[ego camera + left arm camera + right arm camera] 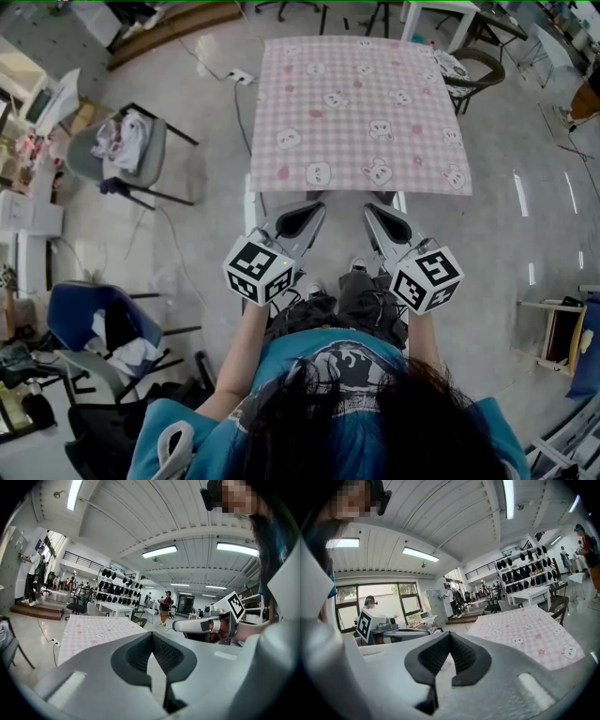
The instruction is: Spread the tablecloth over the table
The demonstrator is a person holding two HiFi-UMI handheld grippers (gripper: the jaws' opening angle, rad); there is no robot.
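The pink checked tablecloth [361, 112] with bear prints lies flat over the table, its near edge hanging just past the table's front. In the left gripper view the tablecloth [93, 632] shows ahead at left; in the right gripper view the tablecloth [527, 632] shows at right. My left gripper [314, 208] is shut and holds nothing, just short of the near edge. My right gripper [372, 211] is shut and empty beside it, also short of the edge. The jaw tips of the left gripper [152, 633] and the right gripper [450, 634] meet in their own views.
White table legs [249, 202] show below the cloth's near edge. A grey chair with clothes [131, 150] stands at left, a blue chair [98, 328] at lower left, a brown chair [478, 70] at the table's far right. People stand far off in the hall [165, 606].
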